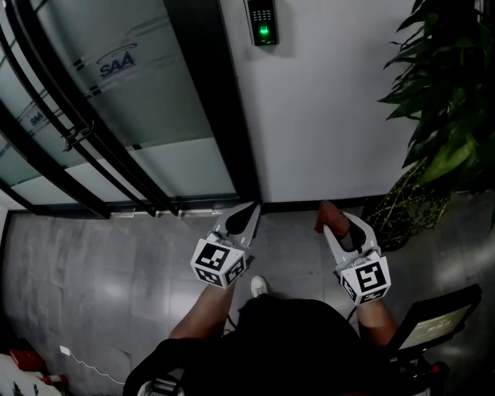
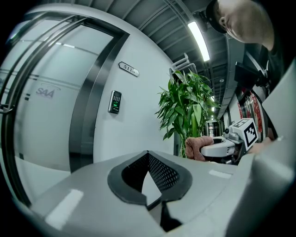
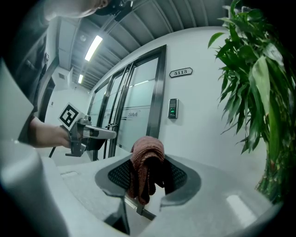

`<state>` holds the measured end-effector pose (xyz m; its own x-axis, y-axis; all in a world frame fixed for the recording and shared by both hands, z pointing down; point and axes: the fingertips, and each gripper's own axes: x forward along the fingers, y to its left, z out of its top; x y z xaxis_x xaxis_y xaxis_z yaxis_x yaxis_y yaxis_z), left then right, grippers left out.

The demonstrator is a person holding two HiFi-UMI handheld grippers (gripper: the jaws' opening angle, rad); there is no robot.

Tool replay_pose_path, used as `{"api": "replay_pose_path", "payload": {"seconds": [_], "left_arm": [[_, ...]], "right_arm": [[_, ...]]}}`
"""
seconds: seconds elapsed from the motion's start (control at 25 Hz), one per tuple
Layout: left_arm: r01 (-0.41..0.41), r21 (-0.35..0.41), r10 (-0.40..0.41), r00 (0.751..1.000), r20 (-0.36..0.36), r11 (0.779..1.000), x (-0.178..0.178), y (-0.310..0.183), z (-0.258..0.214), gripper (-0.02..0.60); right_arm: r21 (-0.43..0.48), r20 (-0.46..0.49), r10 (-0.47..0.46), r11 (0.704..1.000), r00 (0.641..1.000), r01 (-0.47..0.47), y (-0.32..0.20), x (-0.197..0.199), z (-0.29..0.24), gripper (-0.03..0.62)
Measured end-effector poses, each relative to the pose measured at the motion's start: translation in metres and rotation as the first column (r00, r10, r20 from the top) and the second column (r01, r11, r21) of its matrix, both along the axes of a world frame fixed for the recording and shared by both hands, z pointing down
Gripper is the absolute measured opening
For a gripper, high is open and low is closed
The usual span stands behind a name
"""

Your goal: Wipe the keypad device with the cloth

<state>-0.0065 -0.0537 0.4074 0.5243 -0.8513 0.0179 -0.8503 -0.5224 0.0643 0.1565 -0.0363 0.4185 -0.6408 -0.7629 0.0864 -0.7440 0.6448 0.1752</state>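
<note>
Our right gripper [image 1: 334,223] is closed on the cloth [image 1: 323,216], well below the keypad [image 1: 262,21]. The cloth looks soft and light (it hangs limp), so we judge a pinch at its bunched middle is best. The left gripper [image 1: 251,213], also below the keypad, is closed on nothing.

The logo "SAA" was printed on the frosted glass door [image 1: 116,62], at the upper left of the head view. A small wall plate [image 3: 181,72], upper centre of the right gripper view, read "5113". In the left gripper view its last digit was unclear.
</note>
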Motion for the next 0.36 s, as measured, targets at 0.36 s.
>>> {"api": "replay_pose_path", "payload": {"seconds": [0.36], "left_arm": [[-0.013, 0.003, 0.013, 1.000, 0.003, 1.000, 0.0032, 0.0043, 0.0004, 0.017]], "right_arm": [[0.013, -0.006, -0.015, 1.000, 1.000, 0.015, 0.0034, -0.0067, -0.0021, 0.144]]}}
